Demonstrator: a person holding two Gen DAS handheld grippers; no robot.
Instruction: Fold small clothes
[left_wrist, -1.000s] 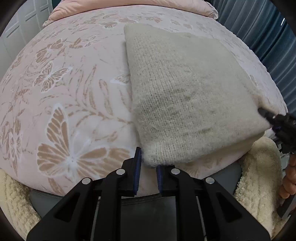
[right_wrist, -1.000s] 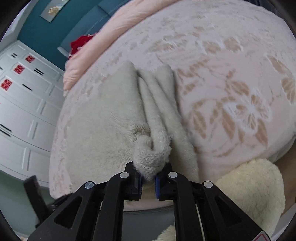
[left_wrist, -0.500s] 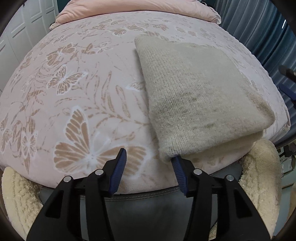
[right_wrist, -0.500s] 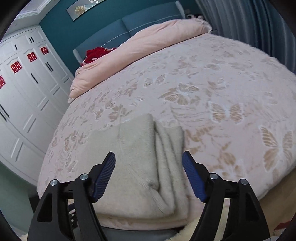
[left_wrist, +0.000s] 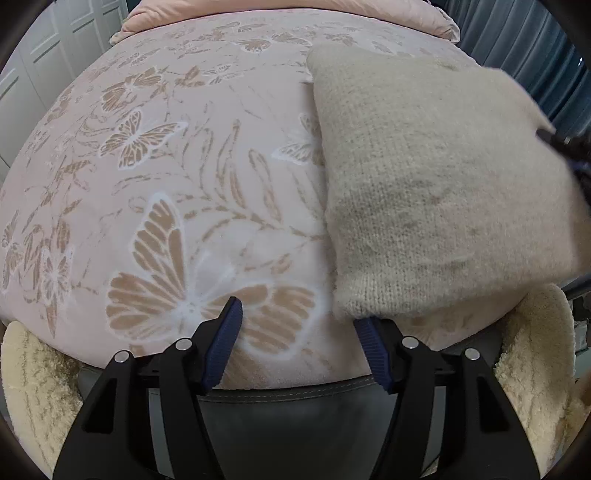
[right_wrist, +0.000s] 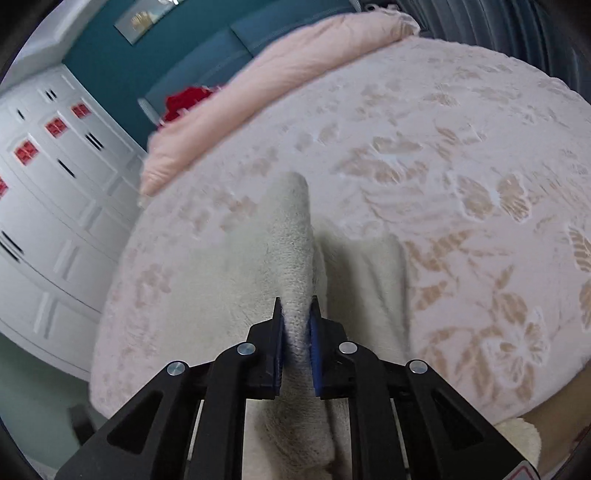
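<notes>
Left gripper (left_wrist: 297, 323) spread wide, nothing between the blue pads (left_wrist: 223, 345); right-hand pad just under the near corner of the knit garment (left_wrist: 436, 184), contact not resolvable. Hovered over the near edge of the bed, above a large butterfly motif on the pink bedspread (left_wrist: 177, 177).

Right gripper (right_wrist: 295, 325) clamped on a raised ridge of the same cream knit garment (right_wrist: 291, 236), fabric pinched tight between both pads and bulging out behind them. Tip of that gripper also seen at the right margin of the left wrist view (left_wrist: 569, 147), at the garment's far-right edge; blurred there.

Garment lay folded on the right half of the bedspread near the foot of the bed, roughly rectangular, folded layers visible beside the pinched ridge.

Cream fleecy rug (left_wrist: 535, 350) noted below the bed edge on both sides.

Farther back: rolled pink duvet (right_wrist: 295, 77) across the head of the bed, a red item (right_wrist: 184, 103) beside it, teal wall (right_wrist: 103, 48), white wardrobe doors (right_wrist: 55, 192) with red emblems, dark curtains (left_wrist: 517, 33).
</notes>
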